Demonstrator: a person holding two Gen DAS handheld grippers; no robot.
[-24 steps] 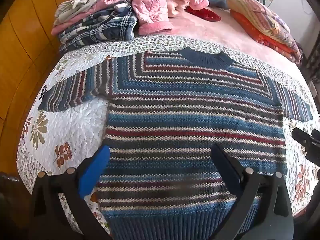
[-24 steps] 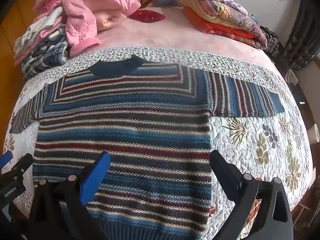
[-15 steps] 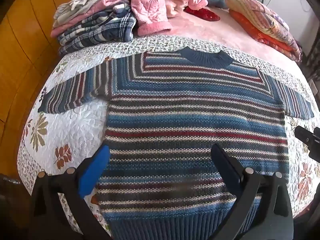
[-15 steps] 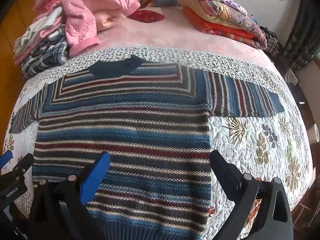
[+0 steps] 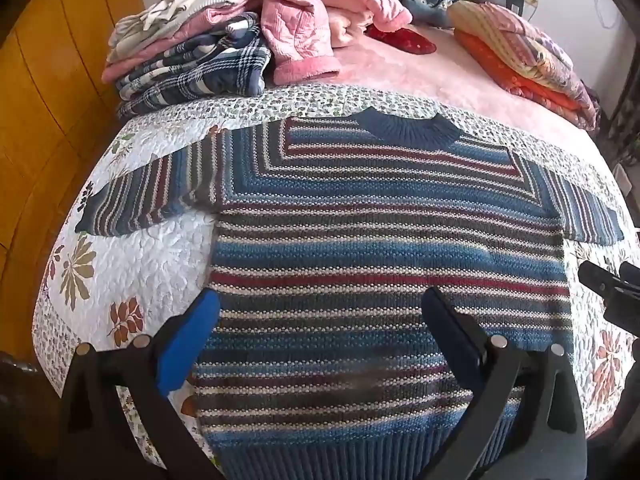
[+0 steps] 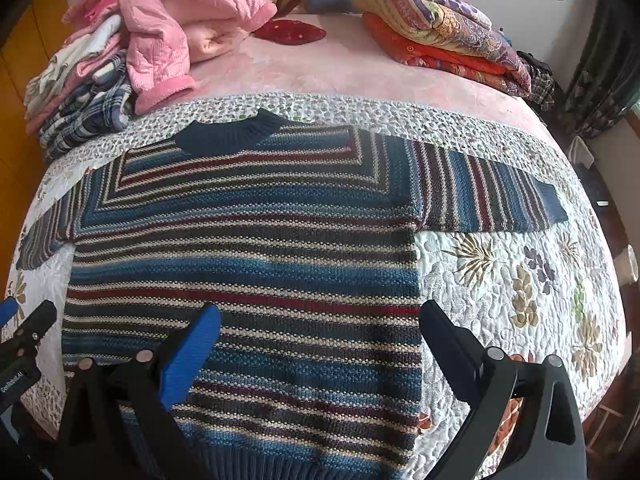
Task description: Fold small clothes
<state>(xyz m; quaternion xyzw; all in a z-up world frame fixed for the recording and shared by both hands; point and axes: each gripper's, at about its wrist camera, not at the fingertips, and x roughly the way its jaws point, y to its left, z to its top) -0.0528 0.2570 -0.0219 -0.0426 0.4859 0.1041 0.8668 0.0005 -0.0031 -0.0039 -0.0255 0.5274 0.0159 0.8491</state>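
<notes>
Above the quilt [image 5: 132, 264], both grippers [image 5: 316, 320] [image 6: 320, 320] had barely drifted, jaws wide and empty, leaving the flat striped sweater [image 5: 384, 248] unfolded.

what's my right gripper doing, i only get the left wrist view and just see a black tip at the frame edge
Observer: The right gripper is open and empty, over the lower part of the striped sweater.
Operator: where do its fingers sit
Observer: The blue finger is over the sweater body. The black finger is at the sweater's right side edge.
Operator: sleeve on that side ok
Observer: That sleeve lies straight out on the quilt, flat to the cuff.
</notes>
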